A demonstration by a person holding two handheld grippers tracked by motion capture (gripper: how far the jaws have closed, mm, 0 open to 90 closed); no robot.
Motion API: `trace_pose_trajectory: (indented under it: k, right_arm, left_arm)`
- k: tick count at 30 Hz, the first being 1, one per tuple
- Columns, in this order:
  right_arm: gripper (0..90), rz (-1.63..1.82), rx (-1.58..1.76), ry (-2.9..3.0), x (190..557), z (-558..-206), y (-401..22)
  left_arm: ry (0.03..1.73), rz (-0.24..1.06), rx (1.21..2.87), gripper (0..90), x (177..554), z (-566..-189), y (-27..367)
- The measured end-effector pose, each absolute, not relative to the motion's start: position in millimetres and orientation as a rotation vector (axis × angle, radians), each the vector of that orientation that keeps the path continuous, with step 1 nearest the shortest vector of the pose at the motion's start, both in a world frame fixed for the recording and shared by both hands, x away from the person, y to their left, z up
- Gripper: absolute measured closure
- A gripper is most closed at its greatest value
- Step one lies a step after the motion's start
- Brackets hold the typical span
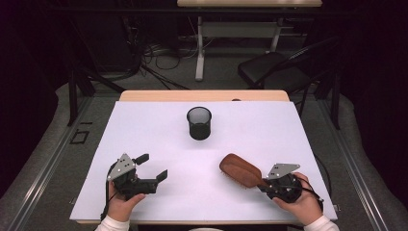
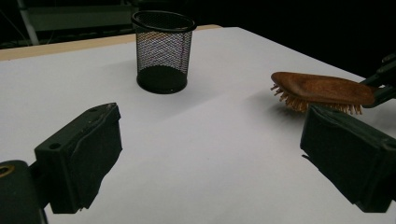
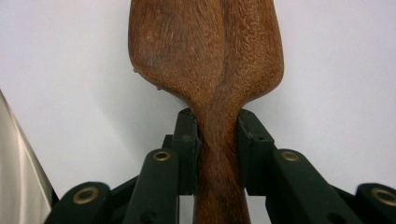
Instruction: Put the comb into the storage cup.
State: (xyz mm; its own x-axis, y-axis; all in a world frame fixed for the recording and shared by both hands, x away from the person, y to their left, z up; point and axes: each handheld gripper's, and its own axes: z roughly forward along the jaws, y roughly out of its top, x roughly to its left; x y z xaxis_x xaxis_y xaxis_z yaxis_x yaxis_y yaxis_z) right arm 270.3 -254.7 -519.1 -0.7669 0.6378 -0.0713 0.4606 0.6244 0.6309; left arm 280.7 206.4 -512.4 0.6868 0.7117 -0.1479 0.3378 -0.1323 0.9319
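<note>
A wooden hairbrush (image 1: 240, 170) is pinched at its handle by the right hand-held gripper (image 1: 263, 183), near the right edge of the white tabletop (image 1: 269, 130). In the left gripper view the brush is seen bristles down, with its head raised just above the surface. The left hand-held gripper (image 1: 154, 167) is held near the left edge, its jaws spread wide with nothing between them. A black mesh cup (image 1: 199, 123) stands upright farther back, at the middle, well apart from both.
</note>
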Motion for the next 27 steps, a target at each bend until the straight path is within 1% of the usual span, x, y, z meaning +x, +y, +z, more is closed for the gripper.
trace_pose_trajectory:
  k: [14,27]
  right_arm:
    - [71.7,0.933,0.812,2.544,274,-495,-237]
    - [71.7,1.034,0.769,2.508,286,-474,-217]
  left_arm:
    - [0.846,0.399,1.734,5.7,281,-512,206]
    - [0.846,0.397,1.734,5.7,281,-512,206]
